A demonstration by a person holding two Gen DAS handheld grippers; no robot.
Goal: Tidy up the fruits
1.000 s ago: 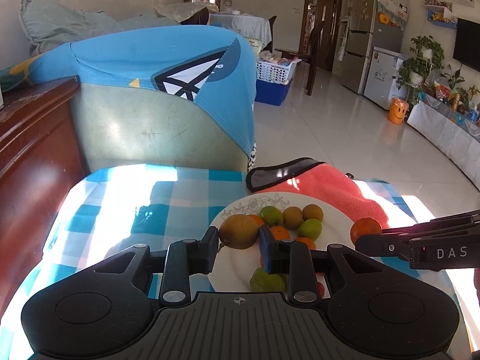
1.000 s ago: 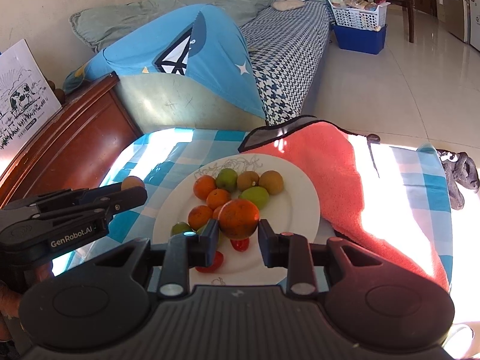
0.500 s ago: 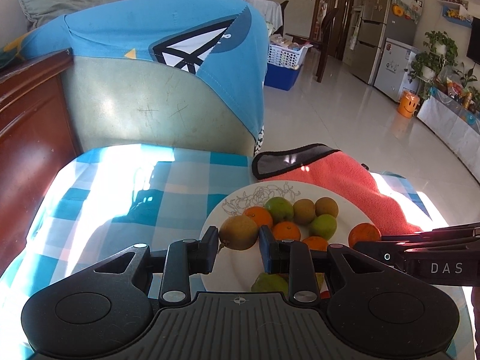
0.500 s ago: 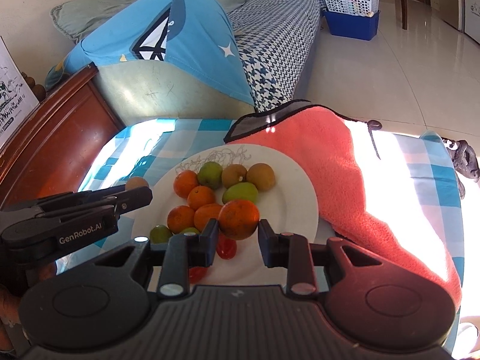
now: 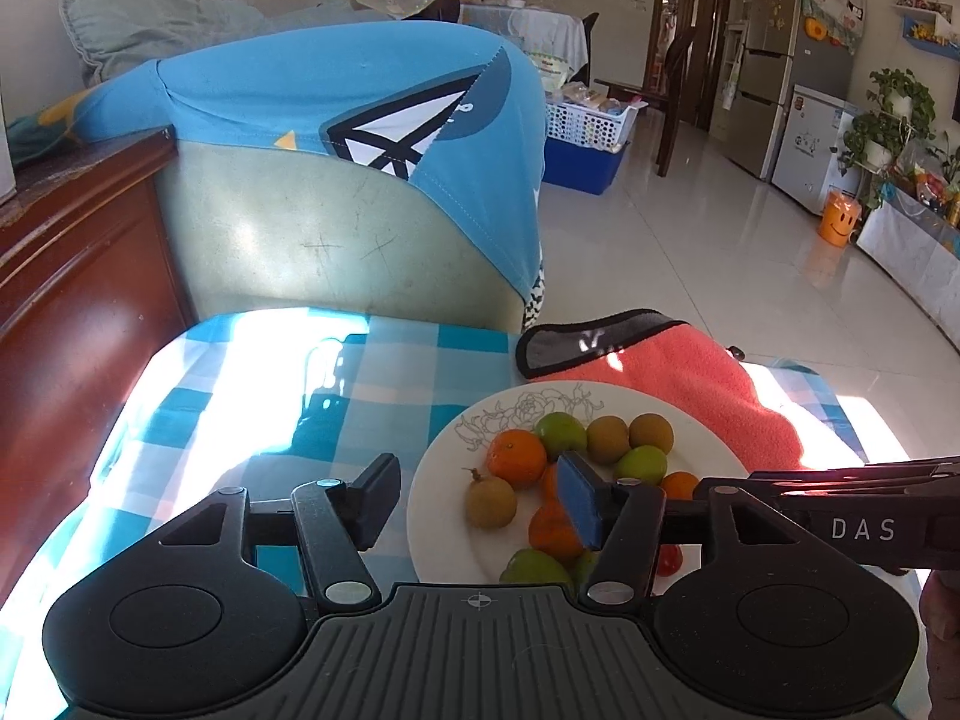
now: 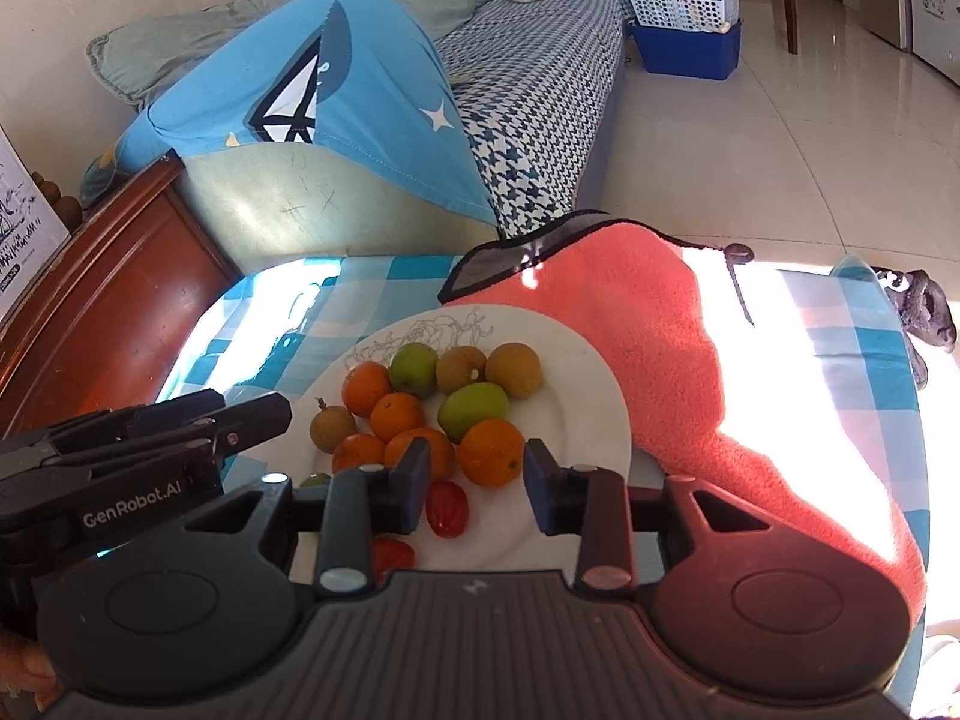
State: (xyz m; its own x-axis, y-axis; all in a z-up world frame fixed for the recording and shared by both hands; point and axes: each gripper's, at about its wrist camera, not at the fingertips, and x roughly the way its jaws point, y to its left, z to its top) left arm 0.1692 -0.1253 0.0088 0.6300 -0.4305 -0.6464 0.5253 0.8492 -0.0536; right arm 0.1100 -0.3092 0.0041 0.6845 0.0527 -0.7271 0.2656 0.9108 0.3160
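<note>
A white plate (image 5: 432, 468) (image 6: 600, 372) on the checked tablecloth holds several oranges, green fruits, brown fruits and red cherry tomatoes (image 6: 447, 507). My left gripper (image 5: 477, 504) hangs low over the plate's left part and its jaws are opening. A small brown fruit (image 5: 491, 501) (image 6: 332, 429) lies on the plate between its fingers, untouched by the pads. The jaws of my right gripper (image 6: 477, 489) are opening too. An orange (image 6: 491, 453) rests on the plate just beyond its fingertips, free of them. Each gripper shows side-on in the other's view: the right gripper (image 5: 714, 483) and the left gripper (image 6: 258, 420).
A pink towel (image 6: 690, 360) lies against the plate's right side. A dark wooden cabinet (image 5: 72, 276) borders the table on the left. A sofa draped with a blue cloth (image 5: 336, 102) stands behind. A dark object (image 6: 924, 312) sits at the table's right edge.
Both grippers have opened and let go of their fruit. The brown fruit and the orange now lie on the plate.
</note>
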